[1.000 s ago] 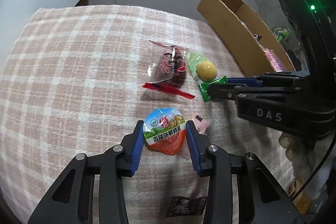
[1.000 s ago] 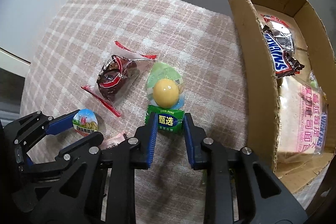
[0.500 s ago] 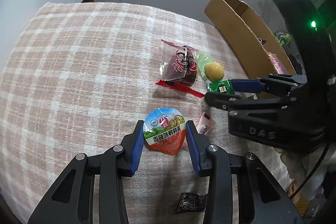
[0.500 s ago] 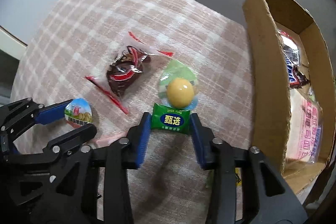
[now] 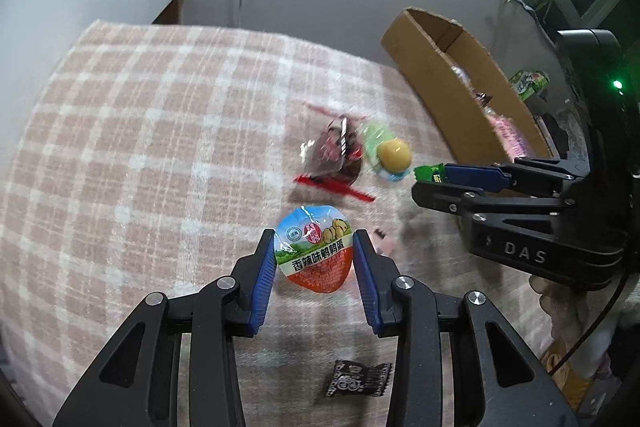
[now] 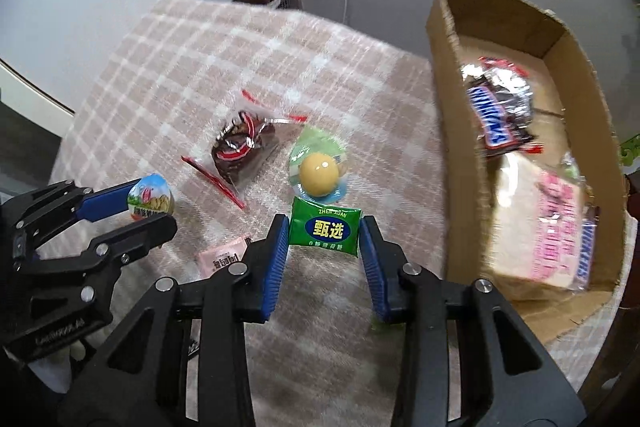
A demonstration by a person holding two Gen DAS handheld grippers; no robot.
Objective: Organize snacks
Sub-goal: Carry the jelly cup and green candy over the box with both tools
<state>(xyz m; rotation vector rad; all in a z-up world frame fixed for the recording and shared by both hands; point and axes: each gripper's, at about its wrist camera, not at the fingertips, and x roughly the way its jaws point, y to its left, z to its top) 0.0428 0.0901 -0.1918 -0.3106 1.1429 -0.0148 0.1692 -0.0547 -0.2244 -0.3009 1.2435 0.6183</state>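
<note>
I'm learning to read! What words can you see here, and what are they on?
"香辣味鹌鹑蛋": round-topped snack pack in the left tongs.
"ZHEN XUAN" and "甄选": green packet in the right tongs.
"DAS": right tongs' black body.
Chocolate bar, pink packet, black packet: too blurred.
</note>
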